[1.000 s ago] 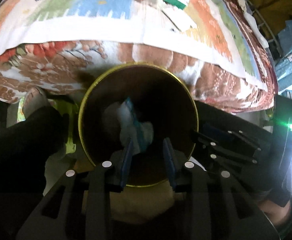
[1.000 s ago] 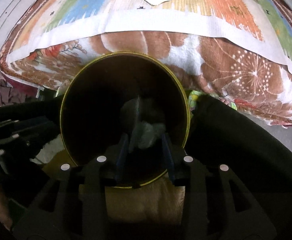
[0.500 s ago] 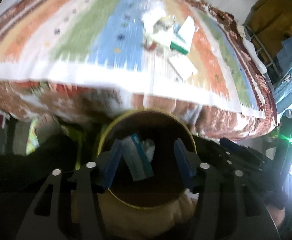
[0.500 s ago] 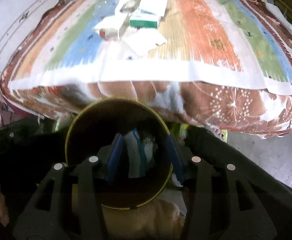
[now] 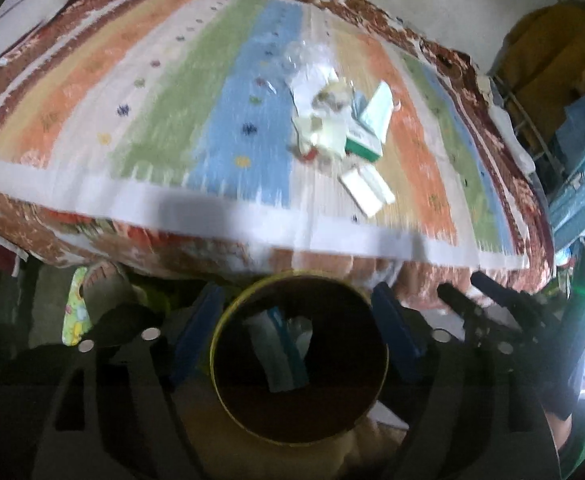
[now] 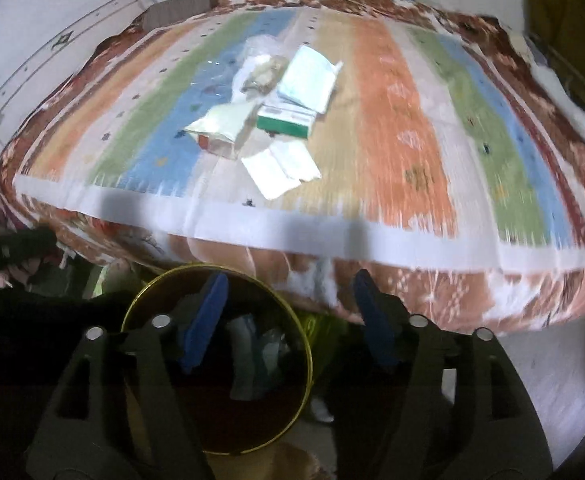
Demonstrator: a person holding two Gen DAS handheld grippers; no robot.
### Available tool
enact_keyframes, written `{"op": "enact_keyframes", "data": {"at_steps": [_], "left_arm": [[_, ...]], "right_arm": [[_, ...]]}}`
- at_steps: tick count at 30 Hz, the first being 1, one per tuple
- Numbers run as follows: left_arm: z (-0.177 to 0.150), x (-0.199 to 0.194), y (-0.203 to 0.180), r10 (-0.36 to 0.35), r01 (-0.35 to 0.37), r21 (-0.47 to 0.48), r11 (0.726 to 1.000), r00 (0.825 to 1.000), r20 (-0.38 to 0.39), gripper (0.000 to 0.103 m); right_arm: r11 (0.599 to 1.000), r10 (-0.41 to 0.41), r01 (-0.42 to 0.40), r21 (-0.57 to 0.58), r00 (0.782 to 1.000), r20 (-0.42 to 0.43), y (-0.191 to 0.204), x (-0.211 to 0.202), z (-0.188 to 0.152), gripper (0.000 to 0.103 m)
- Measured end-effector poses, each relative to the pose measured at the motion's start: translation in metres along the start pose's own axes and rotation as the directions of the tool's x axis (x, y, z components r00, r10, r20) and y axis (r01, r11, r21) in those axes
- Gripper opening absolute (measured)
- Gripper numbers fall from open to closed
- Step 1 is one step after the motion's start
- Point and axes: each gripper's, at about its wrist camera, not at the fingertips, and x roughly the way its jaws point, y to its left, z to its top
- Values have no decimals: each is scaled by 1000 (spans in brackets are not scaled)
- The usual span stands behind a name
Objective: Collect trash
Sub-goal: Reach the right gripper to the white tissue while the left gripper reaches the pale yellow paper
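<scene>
The left tongs [image 5: 296, 322] stand wide apart and hold nothing, their blue pads to either side of a round yellow-rimmed bin [image 5: 212, 356] that sits just below them. Inside the bin lie a pale packet with a teal edge [image 5: 282, 354] and some crumpled wrapping beside it.

The right tongs [image 6: 288, 316] are wide too and empty; from this side the bin [image 6: 308, 356] sits below and toward their left pad [image 6: 204, 316], and the right pad hangs over the edge of the bed.

Ahead of both tongs, well apart from them, the rest of the trash lies in a loose heap on the striped bedspread [image 6: 392, 128]: a green-and-white carton [image 6: 286, 120], a flat white wrapper [image 6: 280, 166] nearest the tongs, a cream packet with a red end [image 6: 220, 130] to the left, a pale blue-white pouch [image 6: 308, 78] farther back, and clear crumpled plastic [image 6: 260, 68] behind that. The pieces touch or overlap one another.

A brown floral blanket [image 6: 432, 292] hangs down the side of the bed, just behind the bin.
</scene>
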Motion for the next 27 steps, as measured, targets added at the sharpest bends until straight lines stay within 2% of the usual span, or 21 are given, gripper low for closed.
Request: {"op": "enact_keyframes", "data": {"at_steps": [6, 9, 11, 18, 23, 27], "left_arm": [[29, 7, -6, 42, -43, 37, 998, 999, 24, 97], [47, 15, -9, 19, -18, 63, 998, 1000, -21, 97], [57, 17, -12, 12, -10, 80, 997, 1000, -15, 97], [85, 41, -9, -74, 74, 9, 997, 996, -41, 97], [106, 60, -10, -53, 54, 34, 998, 998, -39, 97], [118, 77, -4, -60, 61, 16, 998, 997, -47, 97]], "right_arm": [[995, 15, -14, -94, 1000, 11, 9, 6, 21, 80], [992, 11, -11, -124, 1000, 7, 11, 12, 32, 83], [991, 30, -30, -134, 1000, -6, 12, 19, 38, 90], [987, 71, -76, -141, 997, -37, 9, 48, 61, 94], [985, 102, -110, -130, 993, -66, 6, 66, 74, 94], [986, 127, -136, -98, 988, -93, -2, 83, 82, 94]]}}
